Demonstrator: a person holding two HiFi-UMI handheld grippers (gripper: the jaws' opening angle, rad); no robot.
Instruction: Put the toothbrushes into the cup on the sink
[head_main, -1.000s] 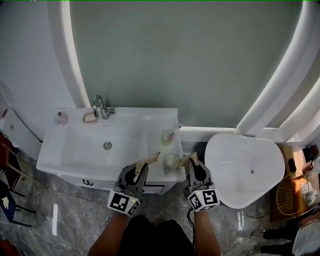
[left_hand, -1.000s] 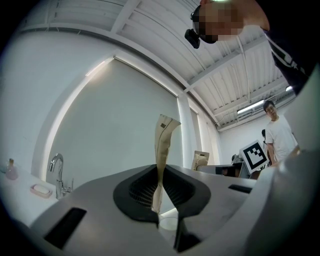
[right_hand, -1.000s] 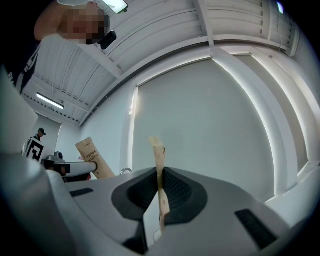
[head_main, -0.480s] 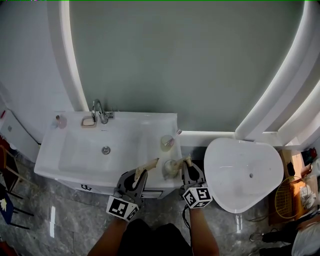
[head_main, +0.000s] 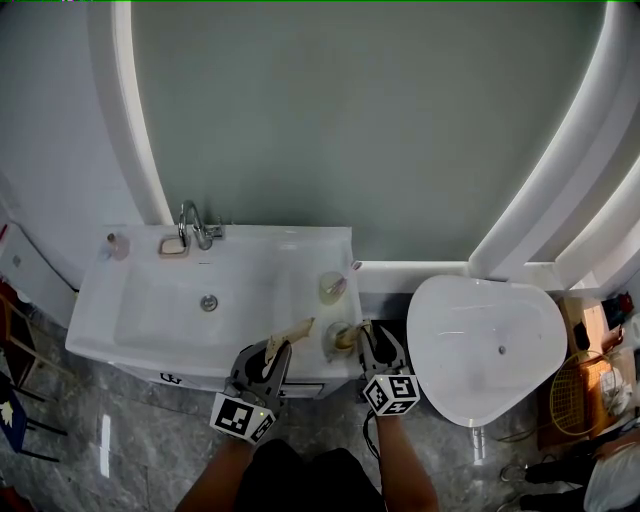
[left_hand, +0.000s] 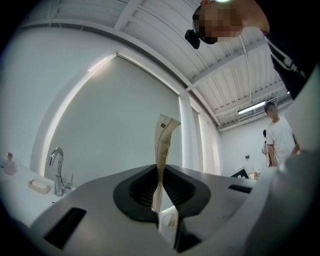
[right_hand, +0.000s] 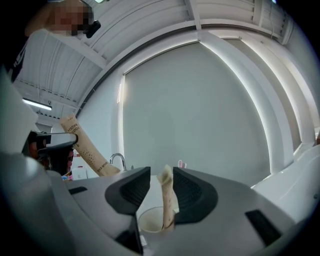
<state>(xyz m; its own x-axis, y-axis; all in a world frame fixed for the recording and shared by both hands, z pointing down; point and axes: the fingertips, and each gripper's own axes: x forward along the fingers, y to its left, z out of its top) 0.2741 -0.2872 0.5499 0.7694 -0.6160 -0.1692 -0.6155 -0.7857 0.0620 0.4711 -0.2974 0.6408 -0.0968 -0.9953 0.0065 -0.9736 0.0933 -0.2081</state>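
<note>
White sink (head_main: 262, 288), marble floor (head_main: 128, 428) (glossy grey)

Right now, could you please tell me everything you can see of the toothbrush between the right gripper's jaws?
The toothbrush is a slim, beige, paper-wrapped stick with its top end crimped. It stands nearly upright, its lower end inside the pale cup on the right ledge of the sink. It sits between the jaws of the right gripper, which are opening: it is close to one pad and clear of the other.
</note>
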